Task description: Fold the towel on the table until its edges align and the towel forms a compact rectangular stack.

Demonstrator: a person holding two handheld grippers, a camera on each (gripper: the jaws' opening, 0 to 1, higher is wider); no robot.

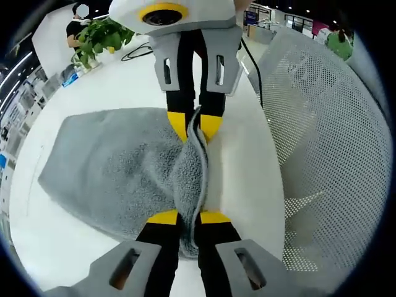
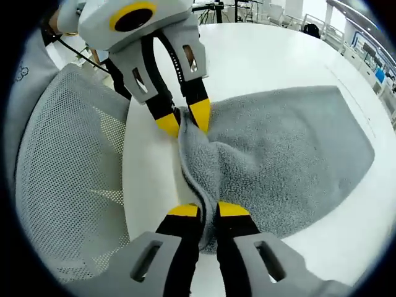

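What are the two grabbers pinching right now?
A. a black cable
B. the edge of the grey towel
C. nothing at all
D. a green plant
B: the left gripper and the right gripper each have their yellow-tipped jaws closed on the bunched edge of the grey towel, which lies on the white table.

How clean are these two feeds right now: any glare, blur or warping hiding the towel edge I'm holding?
Left gripper view: the towel is sharp and evenly lit, the white table bright but not blown out; fisheye bends the mesh chair. Right gripper view: towel pile crisp at the right gripper, soft shadow only in the fold; the left gripper is sharp too, edges curved.
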